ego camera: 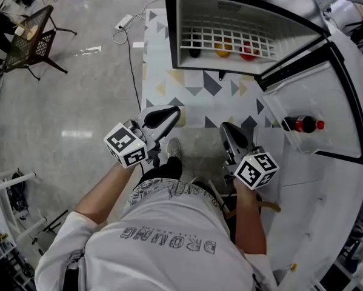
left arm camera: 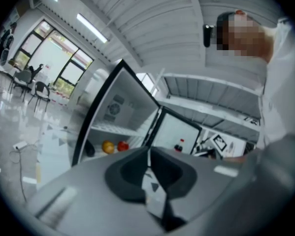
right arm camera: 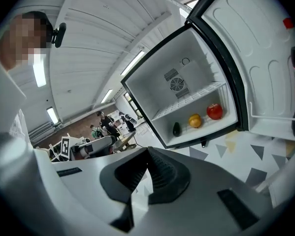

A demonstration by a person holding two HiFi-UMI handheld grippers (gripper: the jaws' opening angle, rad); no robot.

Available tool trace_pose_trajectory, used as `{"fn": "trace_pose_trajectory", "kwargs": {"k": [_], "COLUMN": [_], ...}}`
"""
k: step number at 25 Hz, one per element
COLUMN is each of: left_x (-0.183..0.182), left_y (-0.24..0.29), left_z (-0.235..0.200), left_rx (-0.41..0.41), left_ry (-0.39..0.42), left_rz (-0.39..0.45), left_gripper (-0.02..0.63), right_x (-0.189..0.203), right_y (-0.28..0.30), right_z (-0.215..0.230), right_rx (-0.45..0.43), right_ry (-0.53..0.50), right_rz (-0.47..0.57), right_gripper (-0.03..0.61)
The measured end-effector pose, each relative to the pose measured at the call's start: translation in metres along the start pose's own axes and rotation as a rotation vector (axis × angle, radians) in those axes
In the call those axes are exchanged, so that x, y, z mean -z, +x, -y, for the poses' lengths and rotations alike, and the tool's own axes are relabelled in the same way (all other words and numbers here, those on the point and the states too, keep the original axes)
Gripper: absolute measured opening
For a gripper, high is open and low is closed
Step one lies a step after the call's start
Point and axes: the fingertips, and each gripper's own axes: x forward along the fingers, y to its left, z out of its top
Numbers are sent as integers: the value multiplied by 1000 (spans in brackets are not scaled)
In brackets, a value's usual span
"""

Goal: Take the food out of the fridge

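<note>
**Left tool** (ego camera: pixel 173 111): jaws closed tip to tip with nothing between them. It is held level and points toward the open fridge (ego camera: pixel 187 23).

**Right tool** (ego camera: pixel 225 127): jaws also closed and empty, tilted slightly downward. It is beside the left tool and apart from it.

**Position:** both tools are over a patterned floor mat (ego camera: pixel 213 99) in front of the fridge, short of its opening.

**Food:** three items sit in a row on the compartment floor, under a white wire shelf (ego camera: pixel 229 39).
- A dark fruit (ego camera: pixel 194 51) is at the left.
- A yellow-orange fruit (ego camera: pixel 223 50) is in the middle.
- A red fruit (ego camera: pixel 249 52) is at the right.

Neither tool touches any of them.

**Fridge door** (ego camera: pixel 333 96): swung wide to the right. A dark bottle with a red cap (ego camera: pixel 302 124) stands in its rack.

**Surroundings:** a black chair (ego camera: pixel 29 38) stands on the bare floor, well to the left.
</note>
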Motion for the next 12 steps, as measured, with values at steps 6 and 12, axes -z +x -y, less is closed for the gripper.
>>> {"fn": "trace_pose_trajectory", "kwargs": {"k": [6, 12], "left_x": [-9, -13], "left_y": [4, 9], "left_z": [-28, -44], "left_rx": [20, 17], "left_ry": [5, 0], "left_rz": [-15, -18], "left_gripper": [21, 21], "right_x": [-14, -27], "right_y": [28, 51], "right_z": [8, 18], "right_rx": [35, 53], "right_ry": [-6, -26], "right_rz": [14, 18], "right_gripper": [-11, -11]}}
